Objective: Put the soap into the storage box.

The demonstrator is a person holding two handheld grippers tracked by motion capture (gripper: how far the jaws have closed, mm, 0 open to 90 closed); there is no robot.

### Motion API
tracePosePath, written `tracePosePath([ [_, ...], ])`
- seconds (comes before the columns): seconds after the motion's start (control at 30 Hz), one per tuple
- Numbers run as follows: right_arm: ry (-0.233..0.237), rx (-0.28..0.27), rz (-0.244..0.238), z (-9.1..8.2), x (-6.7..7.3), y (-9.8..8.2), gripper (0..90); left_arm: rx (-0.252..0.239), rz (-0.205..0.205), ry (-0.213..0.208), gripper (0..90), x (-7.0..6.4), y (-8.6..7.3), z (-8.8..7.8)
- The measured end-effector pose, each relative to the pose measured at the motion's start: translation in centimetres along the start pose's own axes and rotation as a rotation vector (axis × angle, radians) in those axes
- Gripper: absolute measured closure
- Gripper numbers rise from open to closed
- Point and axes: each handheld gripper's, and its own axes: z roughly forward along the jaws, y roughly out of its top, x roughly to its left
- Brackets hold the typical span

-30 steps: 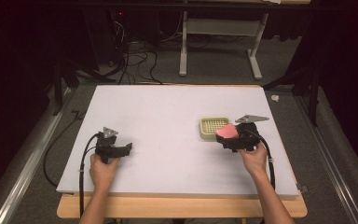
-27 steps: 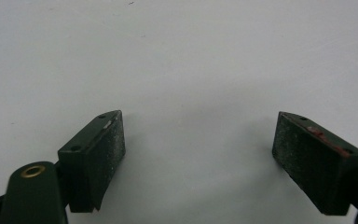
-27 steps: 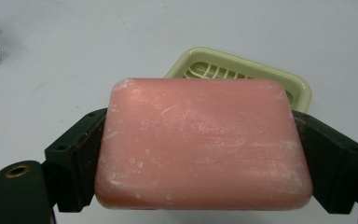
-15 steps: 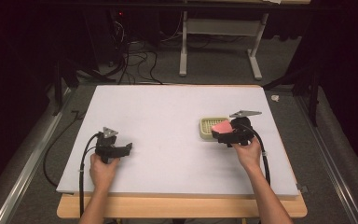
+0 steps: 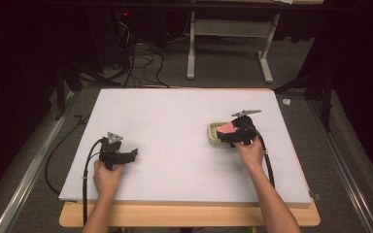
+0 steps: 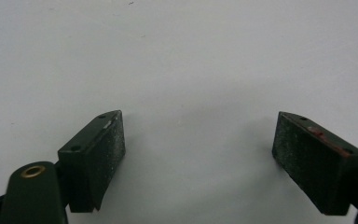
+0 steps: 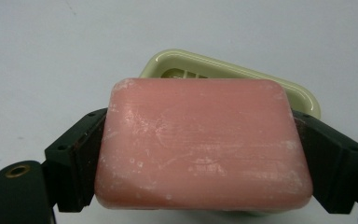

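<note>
A pink bar of soap point(image 7: 205, 144) is clamped between the jaws of my right gripper point(image 7: 200, 163), which is shut on it. Just beyond and under the soap lies a pale green soap dish point(image 7: 242, 74) with a slotted floor. From the high view, the right gripper point(image 5: 232, 134) holds the pink soap point(image 5: 226, 127) over the near right part of the soap dish point(image 5: 214, 136). My left gripper point(image 5: 132, 155) rests at the table's front left, open, with nothing between its pads point(image 6: 105, 149).
The white table top point(image 5: 175, 121) stretches between the two grippers. A wooden edge point(image 5: 189, 216) runs along the front. Beyond the table are desk legs point(image 5: 190, 53) and cables point(image 5: 141, 68) on a dark floor.
My right gripper has carried the pink soap to the left and slightly away, from beside the dish to above it. The left gripper has stayed put.
</note>
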Motion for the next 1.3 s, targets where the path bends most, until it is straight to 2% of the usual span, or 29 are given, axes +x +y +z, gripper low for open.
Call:
tracePosePath([
  [0.23,-0.018,0.049,0.022,1.6,0.0,0.2,13.6,0.000,0.000,0.000,17.5,0.0,0.0,0.0],
  [0.63,-0.035,0.081,0.047,2.7,0.2,1.0,13.5,0.000,0.000,0.000,17.4,0.0,0.0,0.0],
  [1.3,-0.073,0.079,0.076,3.0,0.1,1.1,12.9,0.000,0.000,0.000,17.4,0.0,0.0,0.0],
])
